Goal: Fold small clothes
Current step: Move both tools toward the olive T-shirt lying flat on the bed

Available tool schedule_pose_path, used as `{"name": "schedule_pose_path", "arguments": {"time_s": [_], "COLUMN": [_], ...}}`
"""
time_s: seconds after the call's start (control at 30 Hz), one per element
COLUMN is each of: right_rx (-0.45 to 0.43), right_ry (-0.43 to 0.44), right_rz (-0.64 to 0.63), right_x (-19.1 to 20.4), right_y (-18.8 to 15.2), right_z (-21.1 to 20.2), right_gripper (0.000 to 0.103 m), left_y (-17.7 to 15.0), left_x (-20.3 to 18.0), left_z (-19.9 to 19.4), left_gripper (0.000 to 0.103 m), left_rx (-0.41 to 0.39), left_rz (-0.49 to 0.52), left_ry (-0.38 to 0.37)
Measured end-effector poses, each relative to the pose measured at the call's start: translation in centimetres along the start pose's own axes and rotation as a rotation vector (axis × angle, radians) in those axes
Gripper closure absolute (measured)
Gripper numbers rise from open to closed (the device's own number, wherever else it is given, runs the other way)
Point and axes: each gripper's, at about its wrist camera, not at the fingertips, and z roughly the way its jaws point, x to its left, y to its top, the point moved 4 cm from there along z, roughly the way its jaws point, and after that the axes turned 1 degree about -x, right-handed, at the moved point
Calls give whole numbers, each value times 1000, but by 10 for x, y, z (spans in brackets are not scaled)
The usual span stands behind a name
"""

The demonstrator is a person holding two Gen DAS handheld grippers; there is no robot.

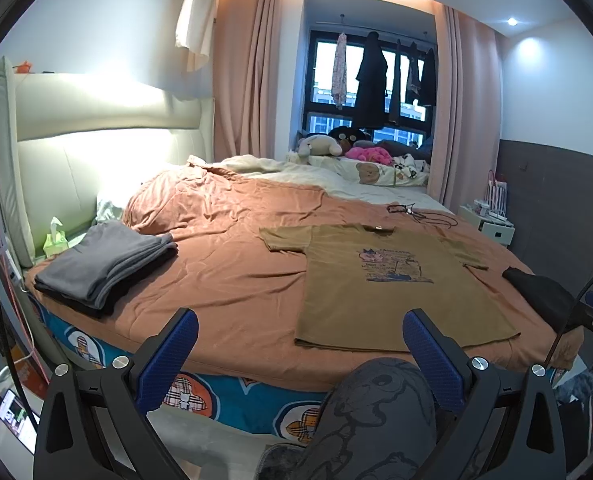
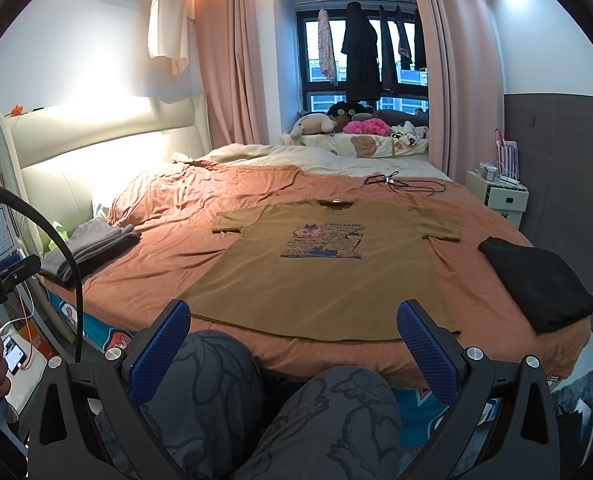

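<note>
Olive-brown T-shirt point(image 2: 328, 264) flat, unfolded, print up on my orange bedspread point(image 1: 224, 272) | my left gripper point(image 1: 300, 344) and right gripper point(image 2: 292, 340) wide, empty, short of hem | grey folded stack point(image 1: 104, 264) likely done; black garment point(image 2: 536, 280) waits

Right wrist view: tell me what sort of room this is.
A home bedroom, most likely: a bed with a padded headboard, curtains by the window, and a T-shirt spread flat for folding.
</note>
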Motion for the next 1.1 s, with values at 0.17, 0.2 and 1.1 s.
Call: {"name": "schedule_pose_path", "arguments": {"time_s": [0.17, 0.2, 1.1], "right_rx": [0, 0, 15], "right_ry": [-3, -6, -32], "right_rz": [-3, -4, 2], "right_x": [-1, -1, -9], "right_y": [1, 1, 6], "right_z": [0, -1, 9], "right_gripper": [0, 0, 0], "left_y": [0, 0, 6], "left_x": [-1, -2, -8], "left_z": [0, -1, 15], "left_gripper": [0, 0, 0], "left_rx": [2, 2, 9], "left_rz": [3, 5, 6], "left_ry": [-3, -4, -42]}}
